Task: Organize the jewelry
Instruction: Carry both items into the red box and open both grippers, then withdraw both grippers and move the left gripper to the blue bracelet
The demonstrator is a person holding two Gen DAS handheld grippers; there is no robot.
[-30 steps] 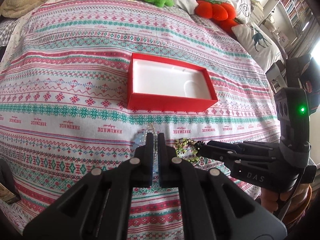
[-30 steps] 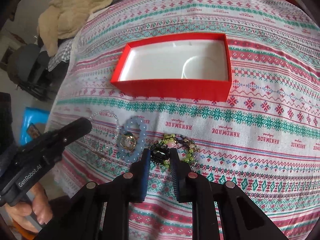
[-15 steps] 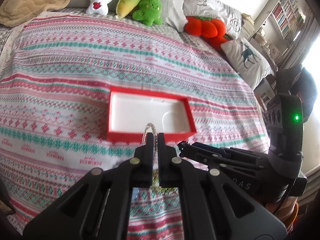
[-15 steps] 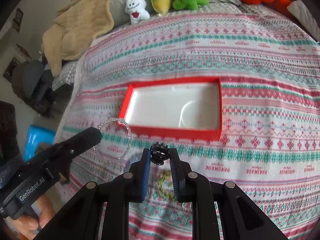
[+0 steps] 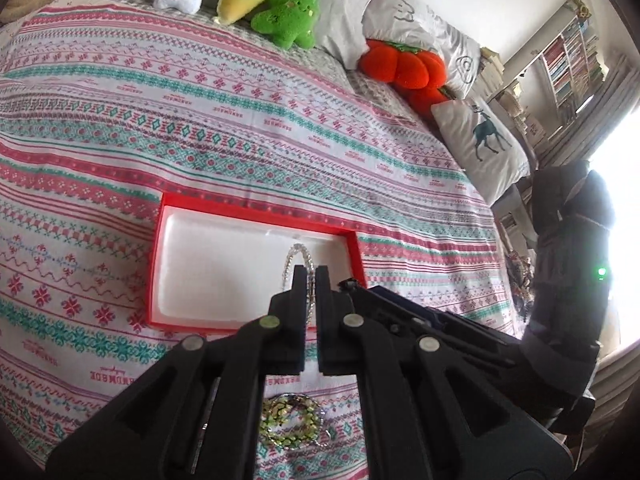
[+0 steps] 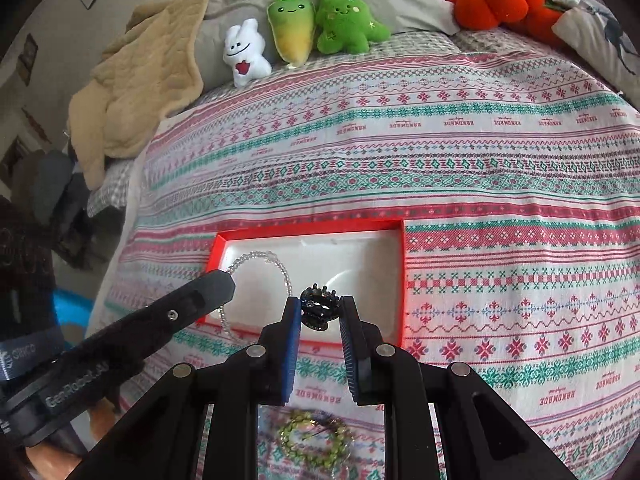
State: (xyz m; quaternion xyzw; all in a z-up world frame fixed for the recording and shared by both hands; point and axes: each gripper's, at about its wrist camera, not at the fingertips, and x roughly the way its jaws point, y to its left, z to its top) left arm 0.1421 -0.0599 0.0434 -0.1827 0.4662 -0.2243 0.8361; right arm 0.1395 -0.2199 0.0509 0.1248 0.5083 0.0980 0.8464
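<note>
A red box [image 5: 157,268] with a white inside [image 6: 360,264] lies open on the patterned bedspread. My left gripper [image 5: 310,276] is shut on a clear bead bracelet [image 5: 298,252] and holds it above the box; the bracelet also shows in the right wrist view [image 6: 276,264]. My right gripper [image 6: 320,312] is shut on a black bead bracelet [image 6: 320,308], held over the box's near edge. A green bead bracelet [image 6: 316,440] lies on the bedspread below both grippers and also shows in the left wrist view [image 5: 290,420].
Plush toys [image 6: 304,36] and an orange plush [image 5: 400,68] line the far edge of the bed. A deer cushion [image 5: 484,140] lies at the right. A beige blanket [image 6: 140,80] is bunched at the far left. Bookshelves [image 5: 568,60] stand beyond the bed.
Both grippers have lifted off the bedspread with their bracelets and moved forward over the red box. The green bracelet stays on the bedspread.
</note>
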